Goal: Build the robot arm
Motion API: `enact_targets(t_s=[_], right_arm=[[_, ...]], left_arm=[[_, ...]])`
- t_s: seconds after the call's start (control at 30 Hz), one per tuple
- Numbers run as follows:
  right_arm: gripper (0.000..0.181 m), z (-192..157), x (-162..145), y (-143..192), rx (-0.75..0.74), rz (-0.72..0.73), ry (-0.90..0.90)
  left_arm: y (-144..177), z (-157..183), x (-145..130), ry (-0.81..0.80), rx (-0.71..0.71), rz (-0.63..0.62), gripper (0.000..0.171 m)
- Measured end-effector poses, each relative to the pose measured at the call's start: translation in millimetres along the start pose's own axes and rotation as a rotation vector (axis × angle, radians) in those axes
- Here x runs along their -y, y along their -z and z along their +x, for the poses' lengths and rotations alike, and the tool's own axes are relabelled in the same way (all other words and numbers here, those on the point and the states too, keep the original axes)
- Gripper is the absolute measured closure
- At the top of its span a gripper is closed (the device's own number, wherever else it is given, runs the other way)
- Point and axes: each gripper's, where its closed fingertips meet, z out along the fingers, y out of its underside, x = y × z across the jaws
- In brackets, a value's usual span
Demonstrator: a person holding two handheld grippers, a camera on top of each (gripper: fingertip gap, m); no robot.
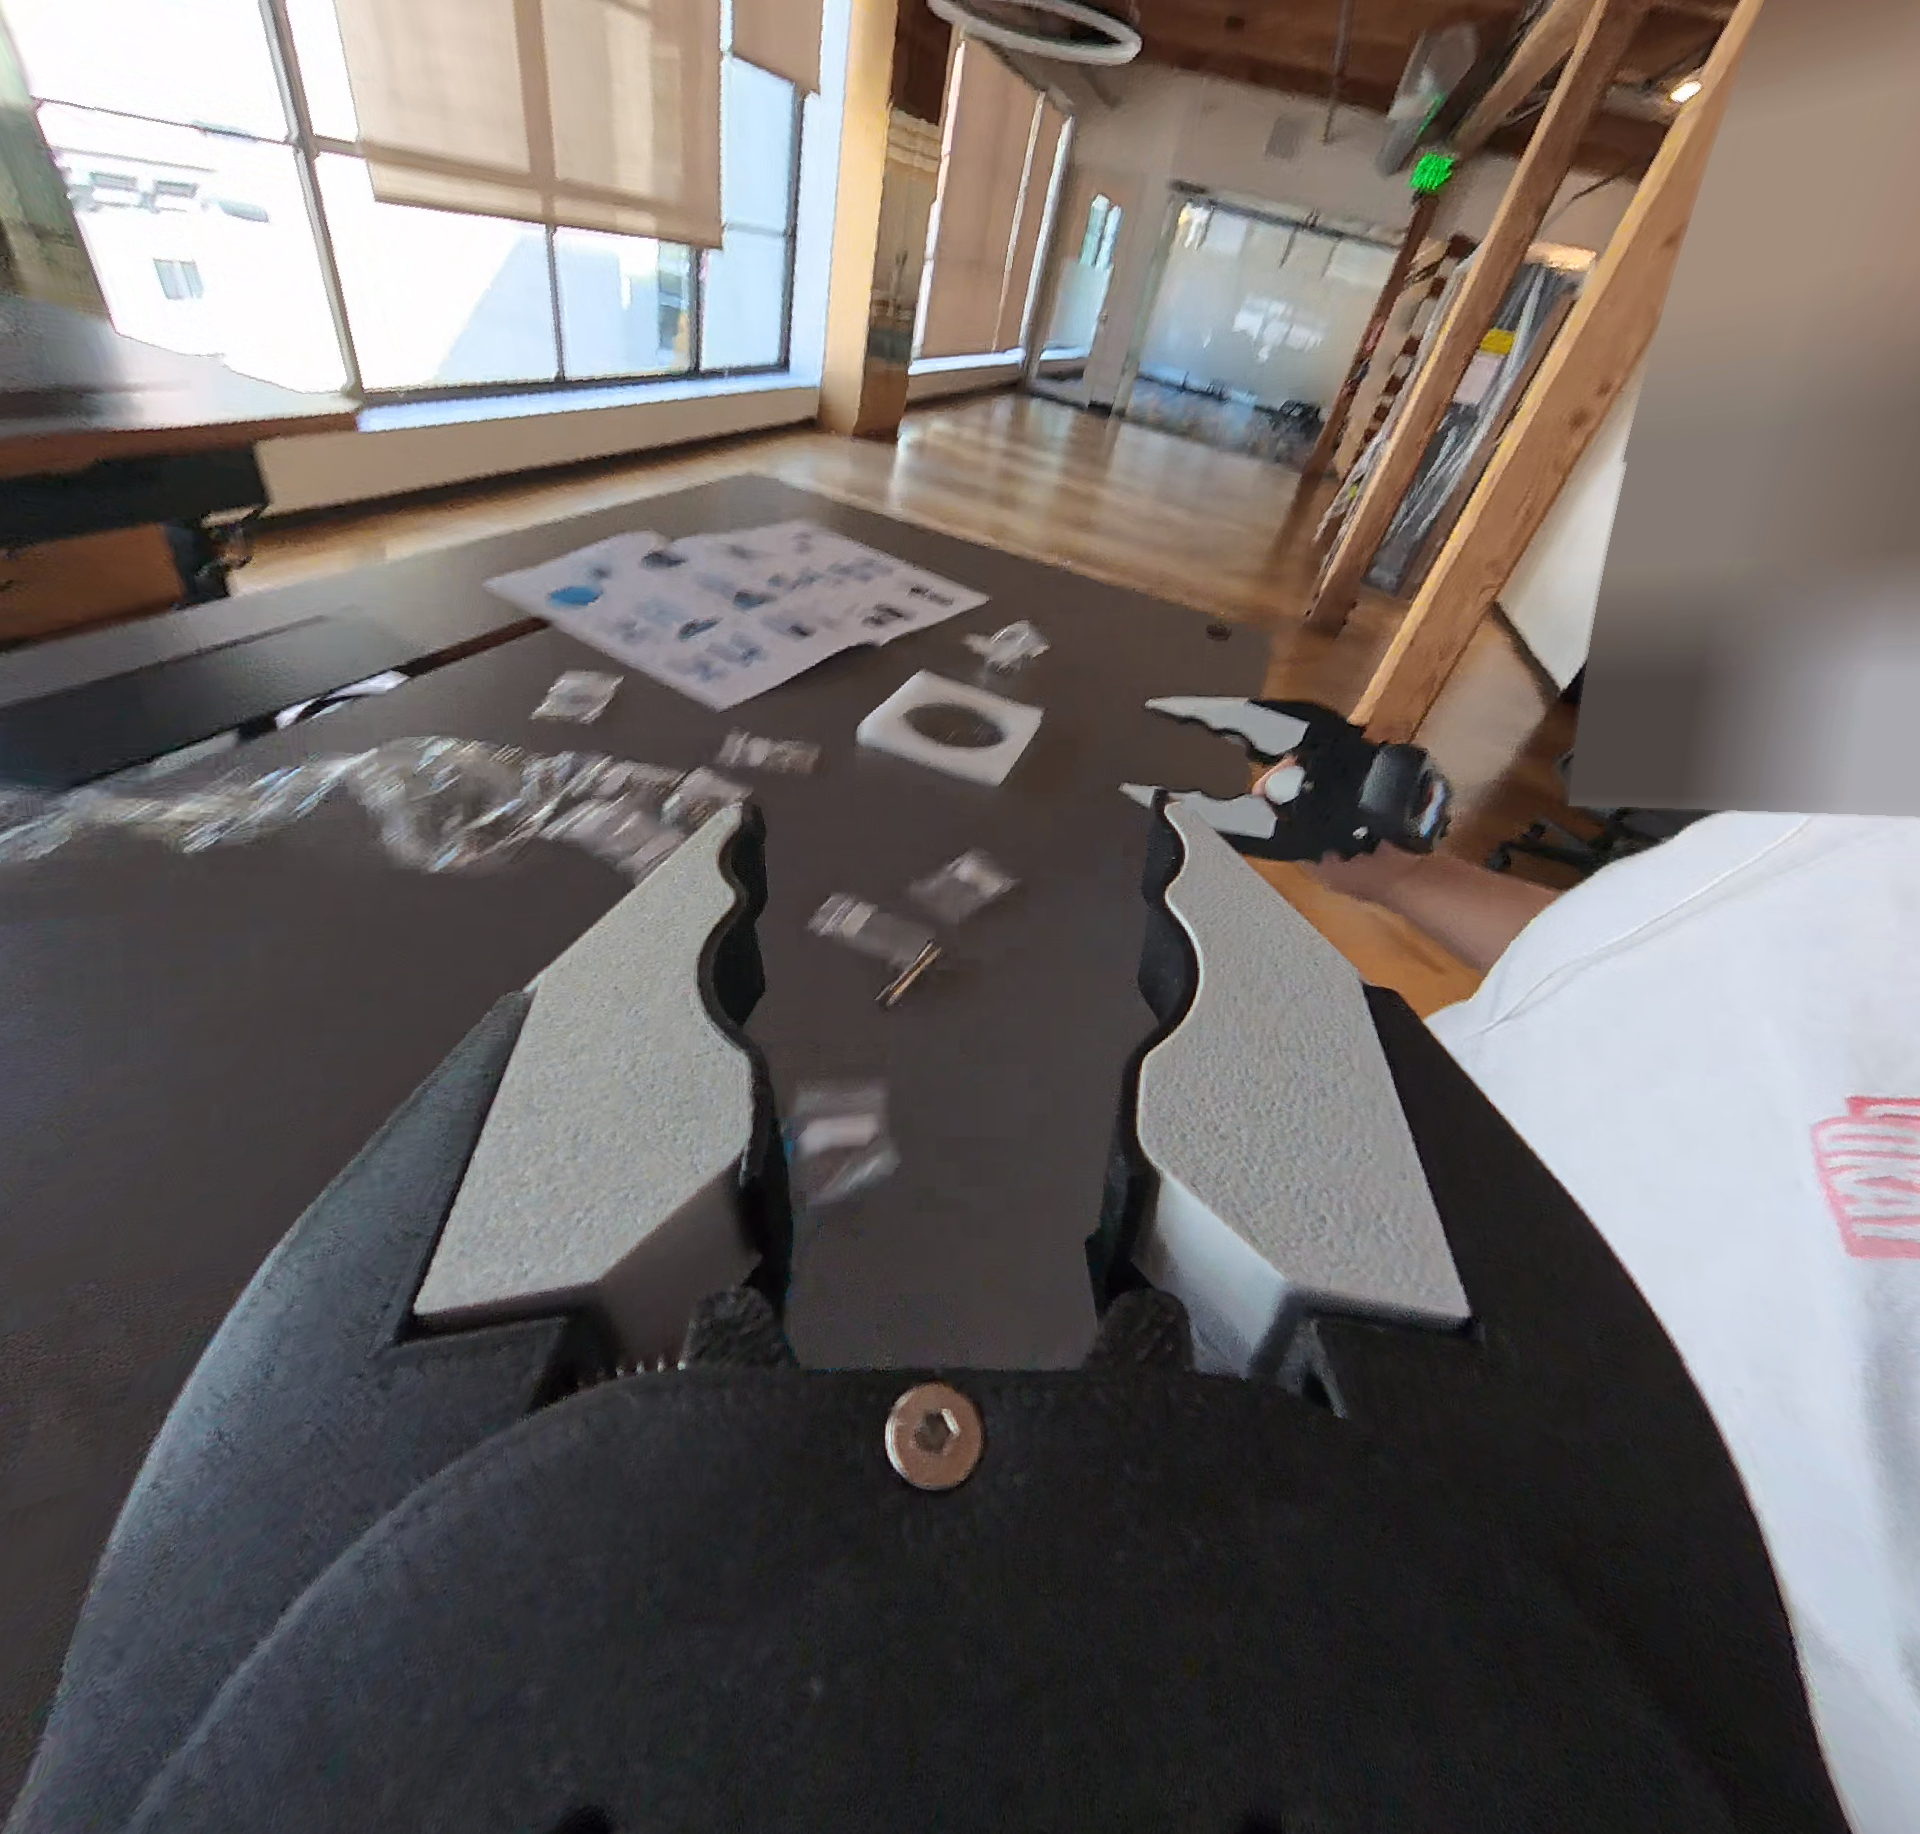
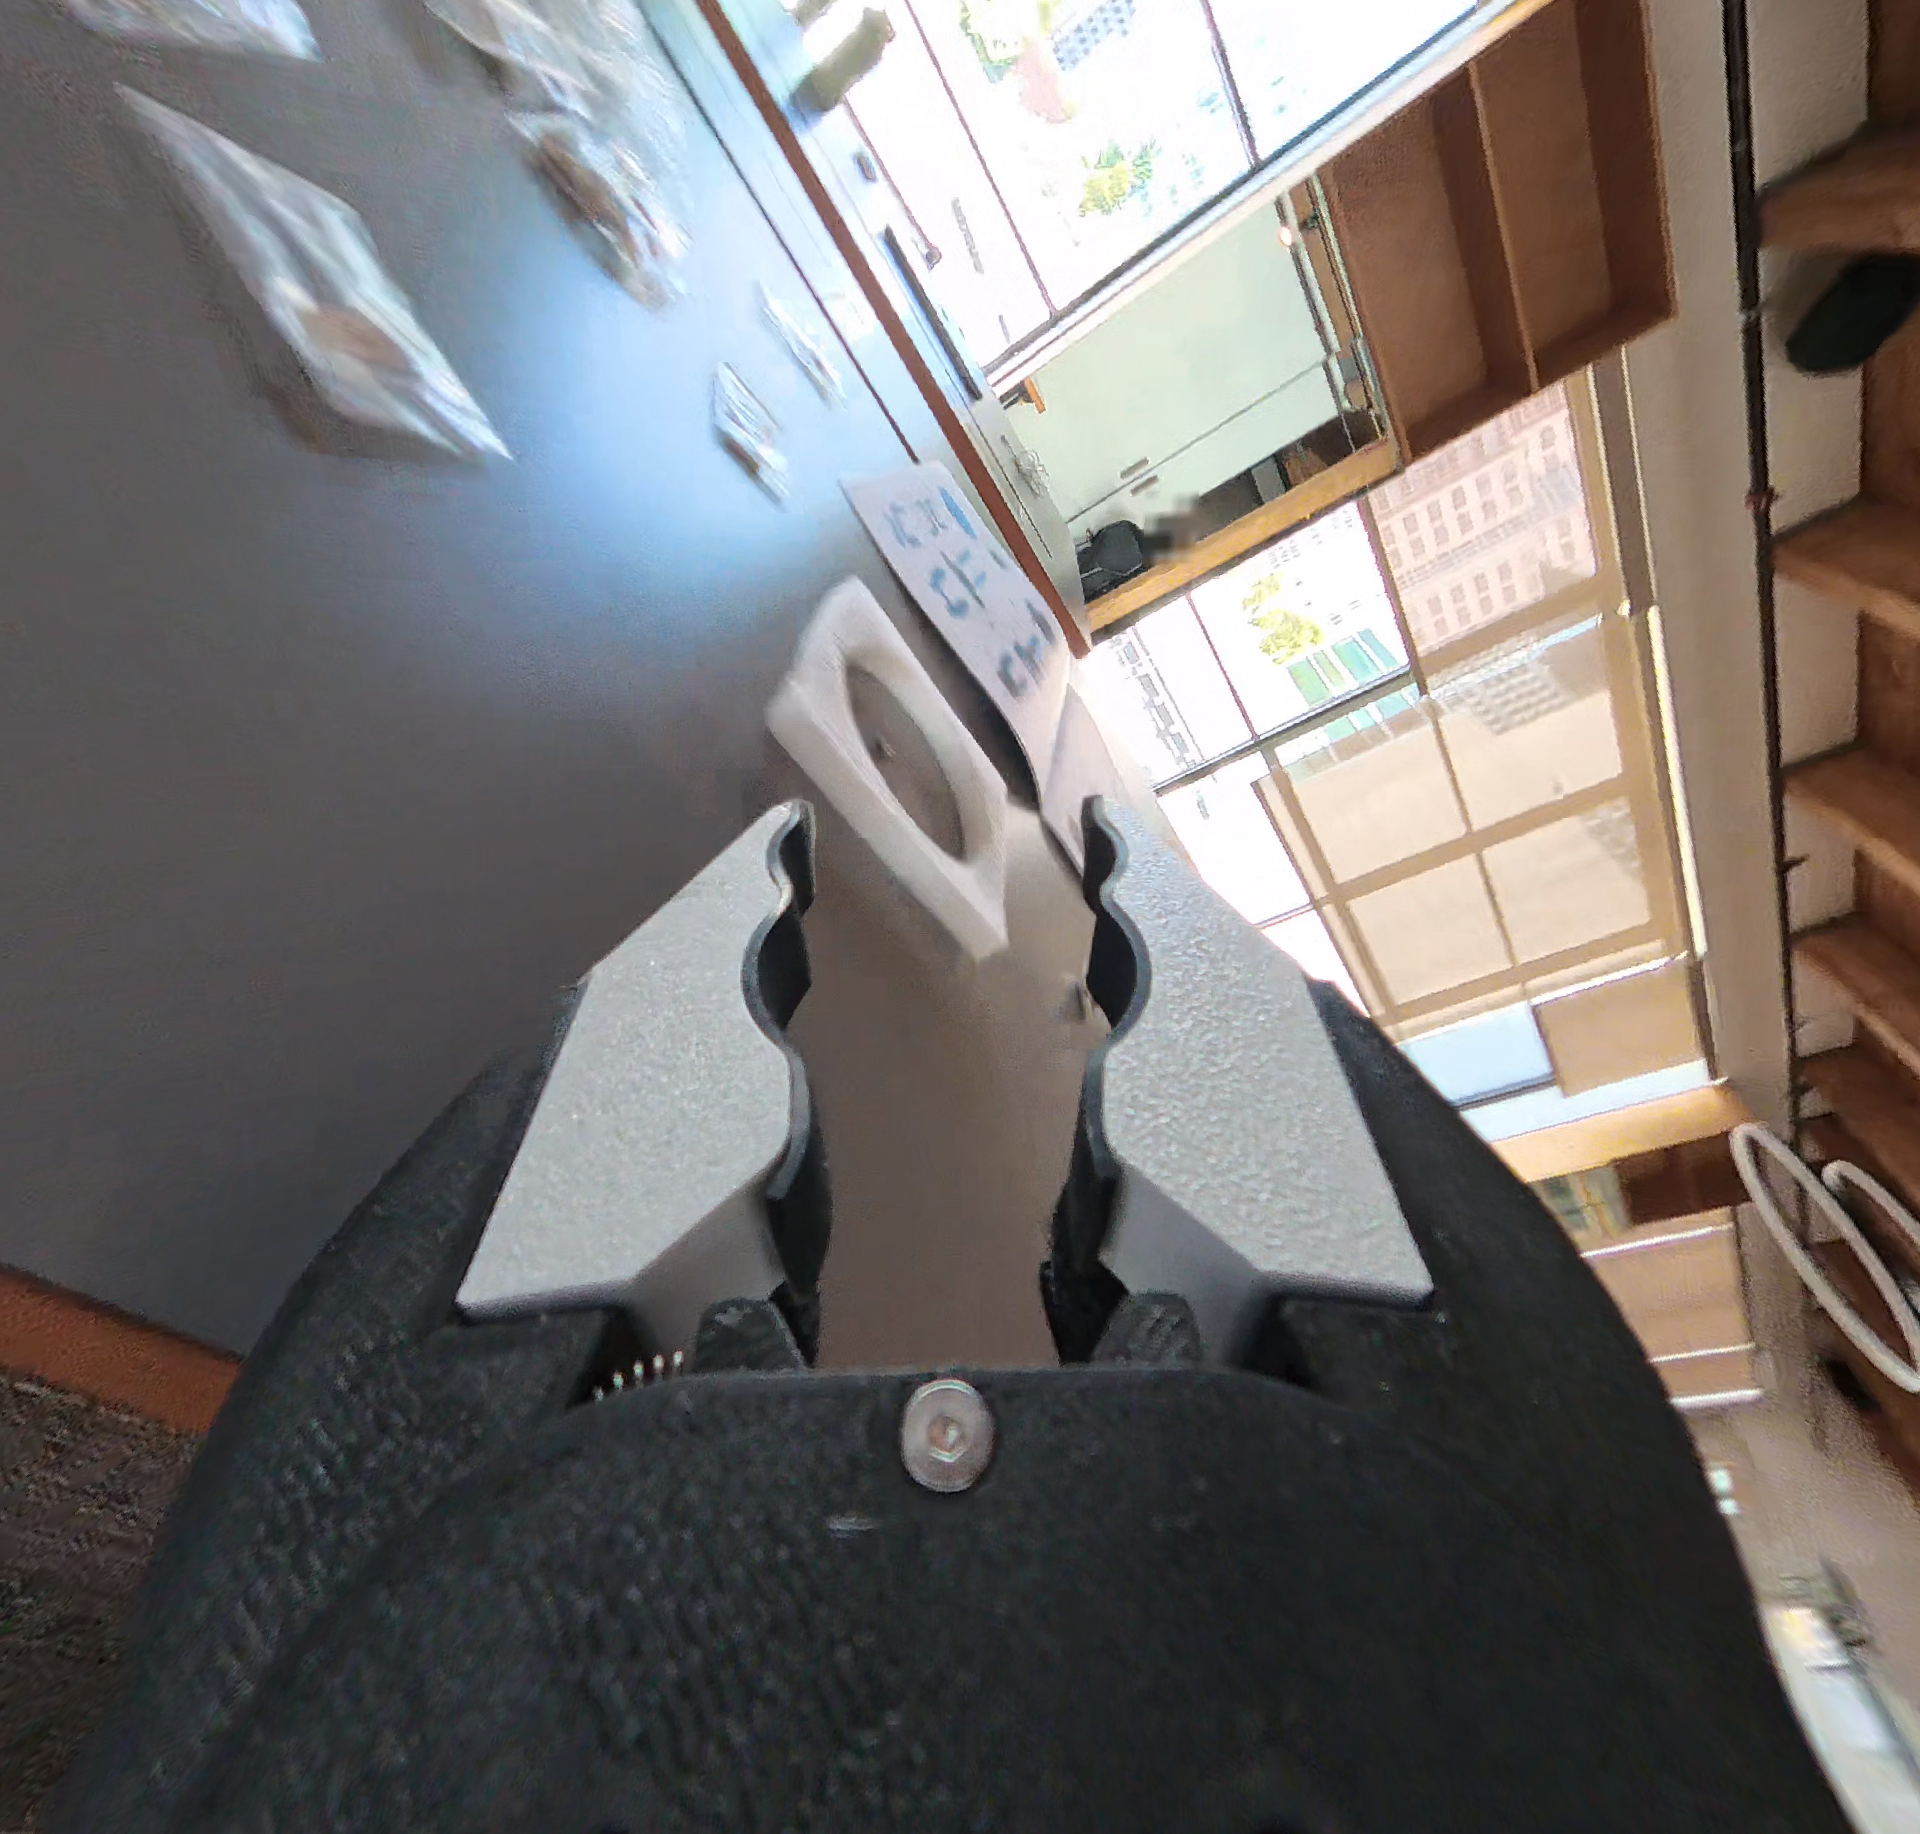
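Observation:
My left gripper [image 1: 951, 823] is open and empty, held above a dark table [image 1: 260, 953]. Small clear plastic bags of parts [image 1: 961, 885] and a bag with metal pins [image 1: 878, 937] lie below and ahead of it. A white foam square with a round metal disc [image 1: 951, 724] lies farther ahead. My right gripper [image 2: 940, 818] is open and empty, rolled on its side, with the foam square and disc [image 2: 899, 761] just beyond its tips. The right gripper also shows in the left wrist view [image 1: 1195, 756], open, at the table's right edge.
A printed instruction sheet [image 1: 732, 600] lies at the table's far end, also in the right wrist view [image 2: 961, 579]. Crumpled clear plastic wrap [image 1: 416, 797] lies to the left. A person in a white shirt [image 1: 1714, 1109] stands at the right. Windows and wooden posts lie beyond.

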Motion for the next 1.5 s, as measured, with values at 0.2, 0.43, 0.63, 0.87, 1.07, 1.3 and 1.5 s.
enact_targets(t_s=[0.2,0.43,0.63,0.87,1.07,1.3,1.5], right_arm=[[0.129,56.3,-74.2,1.2,0.067,0.018,-0.182],[0.128,77.3,-130.3,-37.3,0.155,-0.013,-0.362],[0.131,86.3,-144.4,-68.4,0.123,-0.047,-0.329],[0.134,119.0,-190.7,-89.4,0.080,-0.075,-0.310],[0.131,150.2,-221.5,-123.6,0.162,0.042,-0.345],[0.124,162.5,-247.8,-161.8,0.422,0.259,-0.264],[0.127,177.2,-241.1,-175.6,0.528,0.409,-0.376]], left_arm=[[-144.9,83.0,-7.1,-0.011,-0.162,0.012,0.096],[-282.9,111.0,-85.7,-0.068,-0.136,-0.097,0.098],[-350.5,100.6,-111.5,-0.035,-0.136,-0.067,0.103],[-416.5,92.5,-94.8,0.007,-0.169,0.004,0.106],[-466.8,84.6,-71.0,-0.016,-0.049,0.060,0.107],[-531.3,82.9,-45.9,-0.025,0.208,0.172,0.107],[-548.1,90.1,-61.3,-0.034,0.371,0.124,0.107]])
